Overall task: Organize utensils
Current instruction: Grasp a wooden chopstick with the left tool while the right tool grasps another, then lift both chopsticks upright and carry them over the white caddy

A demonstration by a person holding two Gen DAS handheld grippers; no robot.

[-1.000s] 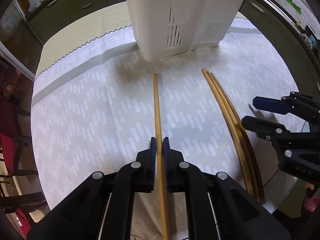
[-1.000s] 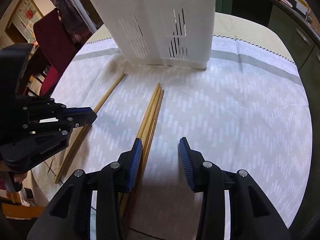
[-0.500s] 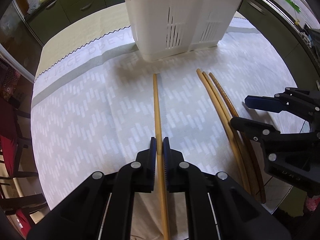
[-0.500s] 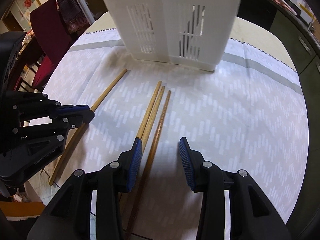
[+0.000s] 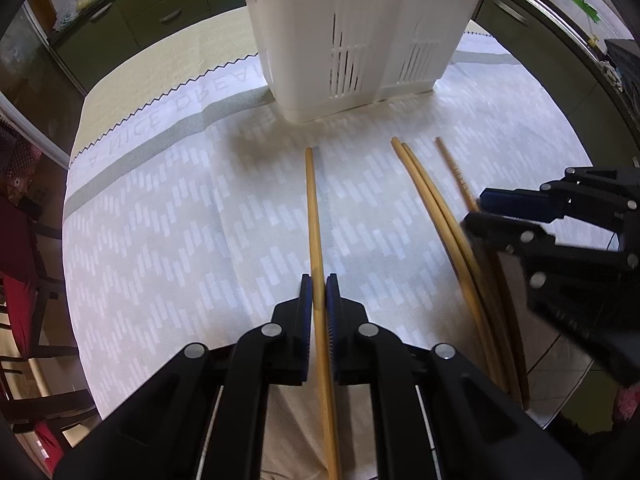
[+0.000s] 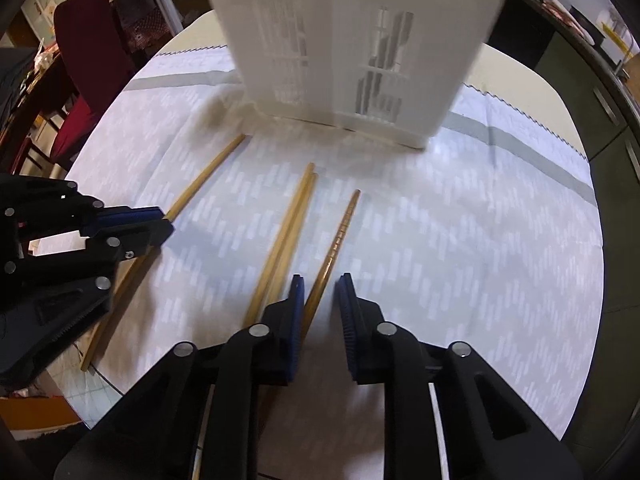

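My left gripper (image 5: 319,292) is shut on a light wooden chopstick (image 5: 314,216) that lies along the tablecloth and points at the white slotted utensil basket (image 5: 360,32). That gripper (image 6: 162,222) and its chopstick (image 6: 208,172) also show in the right wrist view. My right gripper (image 6: 320,294) is open, its jaws partly closed around a darker ridged chopstick (image 6: 340,228). A pair of light chopsticks (image 6: 288,224) lies just left of it. The basket (image 6: 352,40) stands beyond. The right gripper (image 5: 476,210) shows at the right of the left wrist view.
A white patterned tablecloth (image 5: 160,240) covers the round table. Its near edge (image 5: 552,376) drops to a tiled floor. Red chairs (image 6: 84,80) stand at the left and dark cabinets (image 5: 160,8) behind the table.
The right gripper has shifted right and forward. Its jaws have narrowed around the darker chopstick, which now lies apart from the pair. The left gripper has stayed shut on its chopstick.
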